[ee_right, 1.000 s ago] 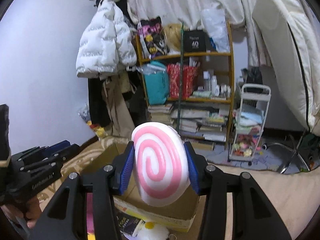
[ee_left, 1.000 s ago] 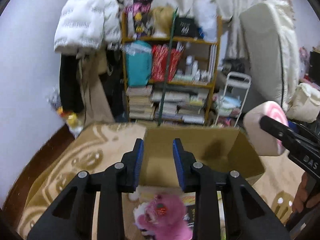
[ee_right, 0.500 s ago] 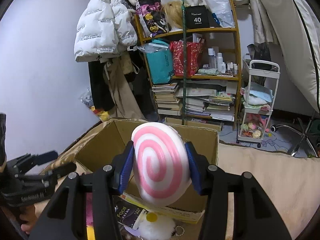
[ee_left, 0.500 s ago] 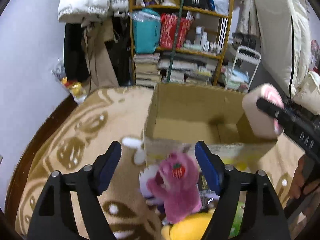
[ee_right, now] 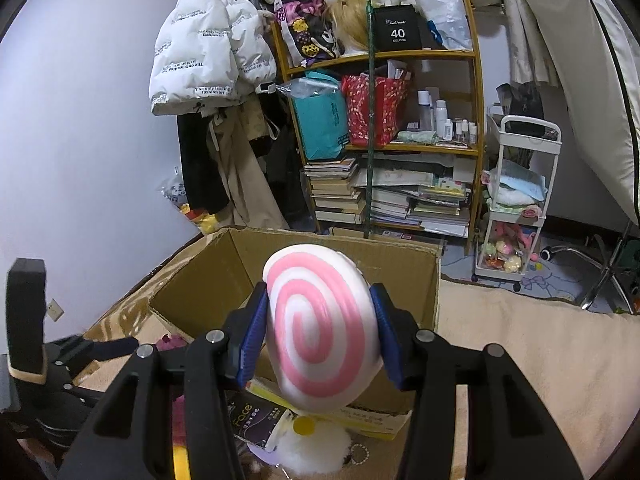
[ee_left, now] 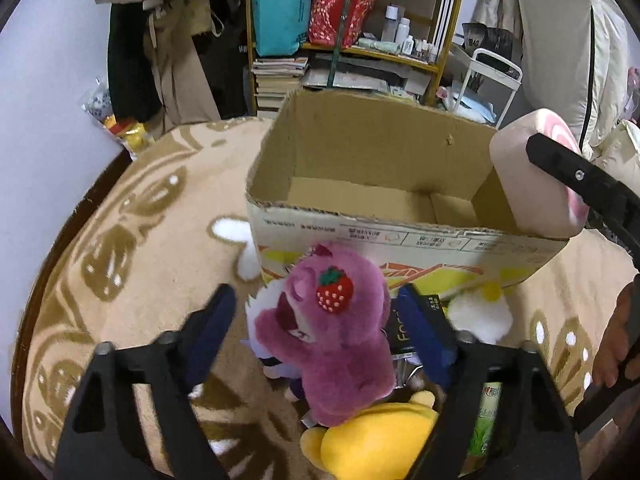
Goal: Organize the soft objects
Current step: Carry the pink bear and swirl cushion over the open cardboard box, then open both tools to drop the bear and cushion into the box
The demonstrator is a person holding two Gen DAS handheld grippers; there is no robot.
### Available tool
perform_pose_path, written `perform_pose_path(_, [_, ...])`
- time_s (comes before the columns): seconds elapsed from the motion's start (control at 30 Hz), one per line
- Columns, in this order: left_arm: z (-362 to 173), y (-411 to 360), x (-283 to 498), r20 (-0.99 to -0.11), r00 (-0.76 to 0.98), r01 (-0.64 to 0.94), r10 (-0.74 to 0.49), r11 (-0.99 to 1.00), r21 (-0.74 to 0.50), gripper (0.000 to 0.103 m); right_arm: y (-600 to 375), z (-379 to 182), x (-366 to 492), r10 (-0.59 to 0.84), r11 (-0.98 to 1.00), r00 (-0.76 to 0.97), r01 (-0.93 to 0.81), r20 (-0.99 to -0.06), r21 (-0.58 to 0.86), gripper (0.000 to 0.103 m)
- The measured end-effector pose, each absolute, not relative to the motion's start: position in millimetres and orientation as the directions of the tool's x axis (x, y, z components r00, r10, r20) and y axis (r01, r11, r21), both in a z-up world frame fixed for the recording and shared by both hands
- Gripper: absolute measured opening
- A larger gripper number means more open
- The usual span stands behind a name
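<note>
Soft toys sit heaped on the beige patterned rug (ee_left: 132,248) just in front of the open cardboard box (ee_left: 384,152). A pink plush bear (ee_left: 332,332) with a strawberry on its head lies on top of the heap, and a yellow plush (ee_left: 372,444) lies at its 6 o'clock. A white fluffy toy (ee_left: 480,316) sits at the bear's 3 o'clock, against the box's front wall. The left gripper (ee_left: 320,316) is spread wide, its blue pads on either side of the bear, apart from it and gripping nothing. The right gripper (ee_right: 320,332) is clamped on a pink-and-white swirl cushion (ee_right: 320,332), pads pressing both of its flanks, and holds it above the box's near right corner. Beyond the box, at 12 o'clock, stands a wooden shelf (ee_right: 472,120) stacked with books and bags, with a white puffer jacket (ee_right: 208,44) hanging at its 9 o'clock.
</note>
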State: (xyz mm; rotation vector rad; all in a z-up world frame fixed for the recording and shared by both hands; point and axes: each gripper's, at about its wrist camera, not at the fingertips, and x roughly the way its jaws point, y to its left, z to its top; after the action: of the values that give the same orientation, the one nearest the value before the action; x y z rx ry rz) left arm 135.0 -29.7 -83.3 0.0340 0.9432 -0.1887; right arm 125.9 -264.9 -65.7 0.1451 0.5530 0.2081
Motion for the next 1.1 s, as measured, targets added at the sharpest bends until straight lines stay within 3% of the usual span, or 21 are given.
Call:
perform_pose_path(0.03, [-87,-30,136,-0.815,0.560,0.176,-0.153,0.982,-0.063,0.058,-265,-66,126,0.235,0.969,0.830,-0.158,-0.506,0.191,0.054])
perform_pose_path(0.1, [-88,-29,138,-0.811,0.564,0.170,-0.155,0.983,-0.070,0.054,-265,-66,127,0.235,0.969,0.830,-0.158,-0.507,0.191,0.054])
perform_pose_path(0.13, [-88,-29,136,-0.803,0.575,0.170,-0.156,0.983,-0.069,0.046,-264,-66,127,0.236,0.969,0.829,-0.159,-0.506,0.191,0.054])
perform_pose_path(0.37, [-68,-31,120,-0.742,0.659,0.176,-0.123,0.984,-0.007,0.045,-264,-67,126,0.238,0.968,0.830,-0.162,-0.504,0.191,0.054])
perform_pose_path(0.83, [20,-37,116,-0.469,0.871,0.197,-0.144,0.978,0.067,0.045,-268,-55,132,0.239,0.966,0.846,-0.157,-0.477,0.205,0.054])
perform_pose_path(1.1, [17,-39,155,-0.470,0.868,0.180,-0.162,0.984,-0.008,0.046,-269,-57,140,0.241,0.966,0.835,-0.158,-0.495,0.204,0.054])
